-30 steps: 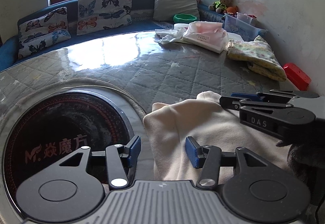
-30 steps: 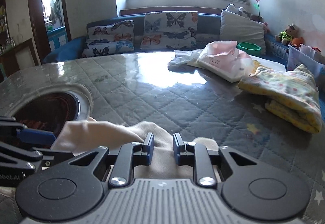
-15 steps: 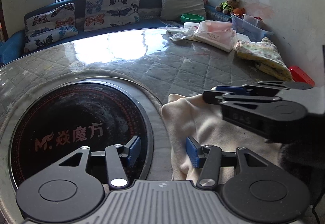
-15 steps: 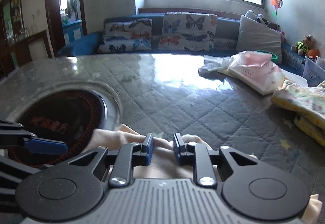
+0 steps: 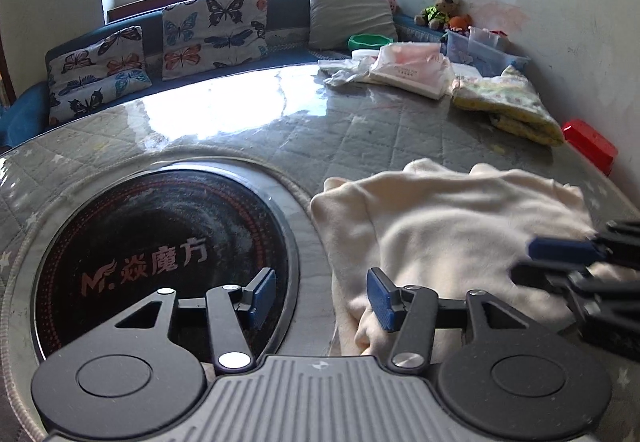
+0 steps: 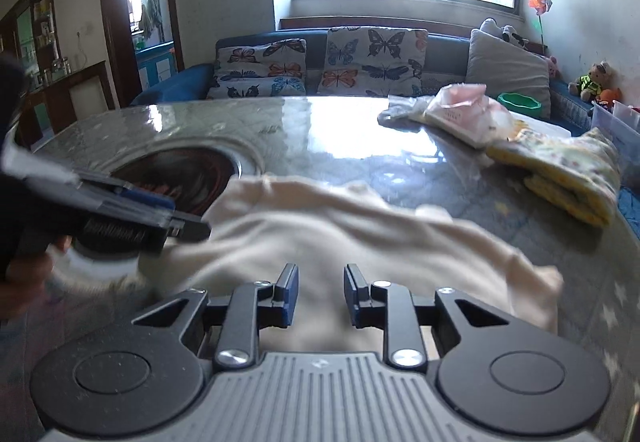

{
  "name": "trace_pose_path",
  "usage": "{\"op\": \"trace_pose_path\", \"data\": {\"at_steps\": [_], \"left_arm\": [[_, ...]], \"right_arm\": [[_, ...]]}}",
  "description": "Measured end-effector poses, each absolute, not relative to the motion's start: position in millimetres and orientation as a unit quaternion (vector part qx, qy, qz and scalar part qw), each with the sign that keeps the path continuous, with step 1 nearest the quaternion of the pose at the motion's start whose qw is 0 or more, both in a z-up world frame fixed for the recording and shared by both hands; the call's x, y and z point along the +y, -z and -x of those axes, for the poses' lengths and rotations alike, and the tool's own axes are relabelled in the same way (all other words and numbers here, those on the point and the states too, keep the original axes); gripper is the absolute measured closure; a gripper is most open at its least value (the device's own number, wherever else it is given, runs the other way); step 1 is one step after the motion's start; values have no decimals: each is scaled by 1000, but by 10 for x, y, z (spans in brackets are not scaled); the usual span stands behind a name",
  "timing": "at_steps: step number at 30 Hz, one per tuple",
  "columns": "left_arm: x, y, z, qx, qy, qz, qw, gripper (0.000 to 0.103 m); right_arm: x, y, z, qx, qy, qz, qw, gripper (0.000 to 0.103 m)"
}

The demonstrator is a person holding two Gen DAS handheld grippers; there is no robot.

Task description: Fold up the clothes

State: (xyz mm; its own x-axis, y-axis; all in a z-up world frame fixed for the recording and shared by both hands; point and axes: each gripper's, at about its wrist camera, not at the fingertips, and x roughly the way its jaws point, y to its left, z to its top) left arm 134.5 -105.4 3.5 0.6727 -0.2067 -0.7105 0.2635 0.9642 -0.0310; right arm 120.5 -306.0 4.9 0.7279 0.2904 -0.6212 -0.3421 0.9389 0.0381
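A cream garment (image 5: 460, 217) lies rumpled on the quilted table (image 5: 280, 133), to the right of a round black hotplate (image 5: 160, 242). My left gripper (image 5: 320, 298) is open and straddles the garment's left edge. One finger is over the hotplate and the other is over the cloth, with nothing pinched. My right gripper (image 6: 322, 296) hovers low over the near part of the garment (image 6: 340, 230). Its jaws are opening, and the cloth lies beneath them, not between the pads. The right gripper (image 5: 560, 258) shows blurred at the right edge of the left wrist view. A hand holds the left gripper (image 6: 160, 213) at the left of the right wrist view.
A folded yellow patterned cloth (image 5: 508, 105) and a pink plastic bag (image 5: 408, 65) lie at the table's far right. A red box (image 5: 588, 145) sits by the wall. Behind the table stands a blue sofa with butterfly cushions (image 5: 212, 29).
My right gripper has drawn back to the right across the garment, and its jaws have widened a little. The garment lies more spread out. The left gripper has barely shifted.
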Motion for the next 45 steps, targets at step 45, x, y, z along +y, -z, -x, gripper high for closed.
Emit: {"op": "trace_pose_path", "data": {"at_steps": [45], "left_arm": [[-1191,-51,-1127,386,152,-51,908,35]], "right_arm": [[-3610,-132,-1213,297,-71,4,952,38]]}}
